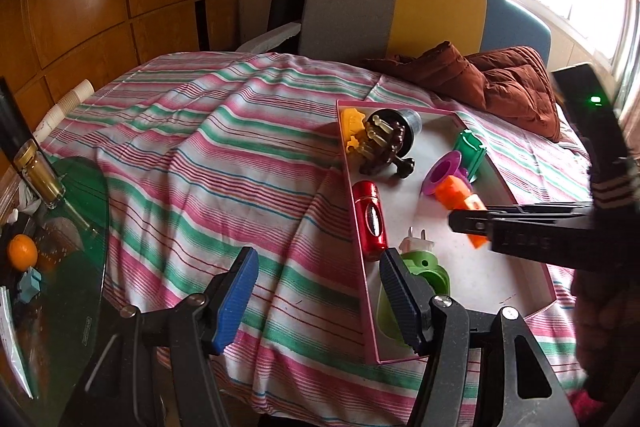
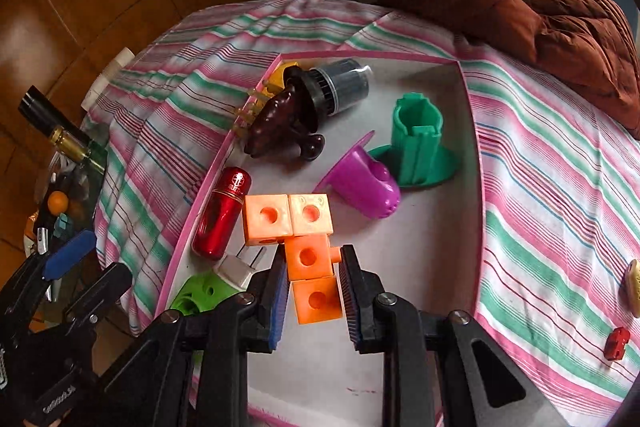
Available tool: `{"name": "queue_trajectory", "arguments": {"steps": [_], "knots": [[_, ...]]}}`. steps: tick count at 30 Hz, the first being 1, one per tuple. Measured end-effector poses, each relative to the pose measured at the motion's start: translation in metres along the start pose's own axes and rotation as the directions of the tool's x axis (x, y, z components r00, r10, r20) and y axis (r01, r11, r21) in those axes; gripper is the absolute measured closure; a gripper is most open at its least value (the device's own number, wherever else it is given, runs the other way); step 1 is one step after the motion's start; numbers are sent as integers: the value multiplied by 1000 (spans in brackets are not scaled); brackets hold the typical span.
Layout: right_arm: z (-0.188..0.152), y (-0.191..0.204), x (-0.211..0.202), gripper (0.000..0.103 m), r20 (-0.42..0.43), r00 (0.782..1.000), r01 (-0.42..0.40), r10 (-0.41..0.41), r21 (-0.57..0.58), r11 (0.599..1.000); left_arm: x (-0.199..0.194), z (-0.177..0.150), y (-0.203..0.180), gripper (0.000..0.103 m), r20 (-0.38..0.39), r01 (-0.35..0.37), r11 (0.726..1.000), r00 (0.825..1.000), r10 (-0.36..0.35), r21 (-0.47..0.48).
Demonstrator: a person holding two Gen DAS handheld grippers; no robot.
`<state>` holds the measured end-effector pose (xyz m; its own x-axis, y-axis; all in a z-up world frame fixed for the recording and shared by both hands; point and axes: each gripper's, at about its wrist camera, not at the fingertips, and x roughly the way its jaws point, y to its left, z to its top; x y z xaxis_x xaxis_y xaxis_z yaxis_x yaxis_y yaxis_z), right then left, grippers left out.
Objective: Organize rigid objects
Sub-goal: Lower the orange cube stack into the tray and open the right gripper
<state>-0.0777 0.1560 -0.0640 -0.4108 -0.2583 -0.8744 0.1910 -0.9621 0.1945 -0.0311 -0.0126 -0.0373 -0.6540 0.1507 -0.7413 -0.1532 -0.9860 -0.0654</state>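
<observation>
My right gripper (image 2: 314,255) is shut on a chain of orange linked cubes (image 2: 308,227) and holds it above a pink-rimmed white tray (image 2: 192,219). In the left wrist view the right gripper (image 1: 472,223) comes in from the right over the tray (image 1: 352,187). The tray holds a red cylinder (image 2: 222,217), a purple funnel (image 2: 362,183), a teal cup piece (image 2: 418,143), a dark brown figure (image 2: 280,127), a white plug (image 2: 240,267) and a lime green piece (image 2: 200,293). My left gripper (image 1: 318,255) hangs open at the tray's near left edge with nothing between its fingers.
The striped cloth (image 1: 200,155) covers the table. A small red piece (image 2: 616,343) and a yellowish piece (image 2: 634,287) lie on it right of the tray. A brown jacket (image 1: 500,83) lies behind. A glass side table (image 1: 72,267) at left carries a bottle and an orange.
</observation>
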Motion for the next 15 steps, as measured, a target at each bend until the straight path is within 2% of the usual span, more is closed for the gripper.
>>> {"name": "queue_trajectory", "arguments": {"steps": [4,8,15], "knots": [[6,6,20,79,-32,999,31,-31,-15,999,0,-1,2,39,0,-3,1000,1000,3,0],[3,4,23,76,-50,999,-2,3,17,1000,0,-1,3,39,3,-6,1000,1000,6,4],[-3,1,4,75,10,1000,-21,21,31,999,-3,-1,3,39,7,-9,1000,1000,9,3]]}}
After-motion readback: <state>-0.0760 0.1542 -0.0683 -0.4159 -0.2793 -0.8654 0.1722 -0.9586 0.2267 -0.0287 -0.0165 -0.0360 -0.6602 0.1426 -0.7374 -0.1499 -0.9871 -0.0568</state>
